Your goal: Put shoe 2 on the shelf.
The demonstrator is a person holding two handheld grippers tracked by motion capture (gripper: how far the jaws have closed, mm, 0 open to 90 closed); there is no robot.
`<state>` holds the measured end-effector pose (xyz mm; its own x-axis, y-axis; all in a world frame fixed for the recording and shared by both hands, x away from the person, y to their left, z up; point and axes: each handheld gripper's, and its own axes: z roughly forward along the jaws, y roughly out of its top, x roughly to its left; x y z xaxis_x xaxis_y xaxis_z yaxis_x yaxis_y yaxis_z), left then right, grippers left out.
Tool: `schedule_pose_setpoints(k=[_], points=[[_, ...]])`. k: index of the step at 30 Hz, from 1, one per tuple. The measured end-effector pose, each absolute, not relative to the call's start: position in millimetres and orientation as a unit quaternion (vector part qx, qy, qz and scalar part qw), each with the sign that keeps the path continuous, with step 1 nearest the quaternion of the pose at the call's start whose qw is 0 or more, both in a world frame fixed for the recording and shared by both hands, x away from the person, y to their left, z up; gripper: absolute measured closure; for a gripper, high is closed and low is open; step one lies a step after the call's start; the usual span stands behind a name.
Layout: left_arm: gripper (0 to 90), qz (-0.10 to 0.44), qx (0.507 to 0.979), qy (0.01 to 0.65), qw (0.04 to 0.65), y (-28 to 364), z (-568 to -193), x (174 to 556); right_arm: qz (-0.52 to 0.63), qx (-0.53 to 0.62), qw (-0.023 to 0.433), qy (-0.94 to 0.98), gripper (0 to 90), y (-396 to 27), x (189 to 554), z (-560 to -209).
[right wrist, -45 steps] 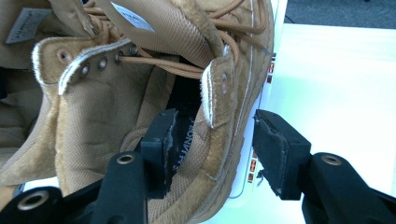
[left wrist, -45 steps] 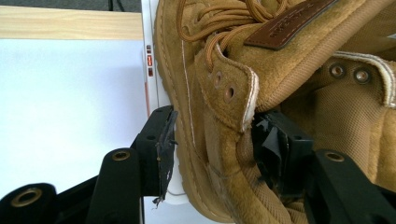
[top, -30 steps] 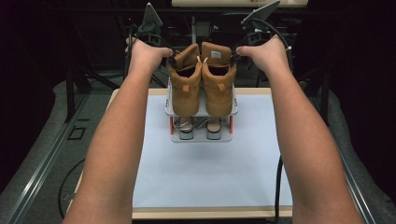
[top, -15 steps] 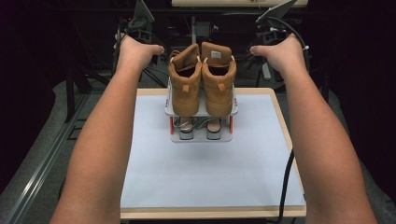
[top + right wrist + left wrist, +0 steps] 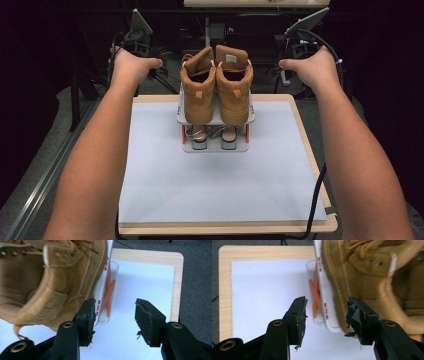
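Both hands have drawn apart from the boots since a second ago. The left gripper (image 5: 325,315) and right gripper (image 5: 115,317) hold nothing, jaws apart. The two tan boots (image 5: 216,85) stand on a small rack (image 5: 215,145) at the far middle of the table (image 5: 150,175).

surface: wooden table (image 5: 306,131), pale rim showing on all sides | cover: white sheet (image 5: 220,185) over nearly the whole top | on sheet: small white two-tier shoe rack (image 5: 216,146), upper centre of the high view | rack top: pair of tan boots (image 5: 216,85) | lower tier: grey shoes (image 5: 210,137), partly hidden
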<state>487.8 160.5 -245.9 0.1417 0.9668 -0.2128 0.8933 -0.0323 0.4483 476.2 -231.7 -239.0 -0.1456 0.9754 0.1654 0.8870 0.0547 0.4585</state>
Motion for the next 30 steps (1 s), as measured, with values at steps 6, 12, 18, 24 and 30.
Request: schedule_pose_setpoints(k=[6, 12, 18, 24, 30], points=[[48.4, 0.074, 0.706, 0.66, 0.247, 179.7, -258.6, 483.1, 0.227, 0.653, 0.095, 0.716, 49.8, -241.6, 473.3, -252.0], [47.7, 0.069, 0.713, 0.655, 0.239, 191.8, -277.0, 476.7, 0.217, 0.66, 0.094, 0.713, 49.5, -250.8, 469.4, -268.8], [48.0, 0.065, 0.717, 0.651, 0.239, 201.5, -285.1, 470.8, 0.209, 0.659, 0.096, 0.716, 49.7, -255.1, 465.8, -281.3], [48.2, 0.065, 0.719, 0.653, 0.227, 216.0, -304.4, 465.4, 0.204, 0.645, 0.098, 0.73, 49.9, -253.0, 458.2, -300.6], [48.1, 0.058, 0.722, 0.654, 0.217, 220.3, -324.6, 460.7, 0.196, 0.631, 0.083, 0.746, 50.3, -252.0, 451.0, -315.8]])
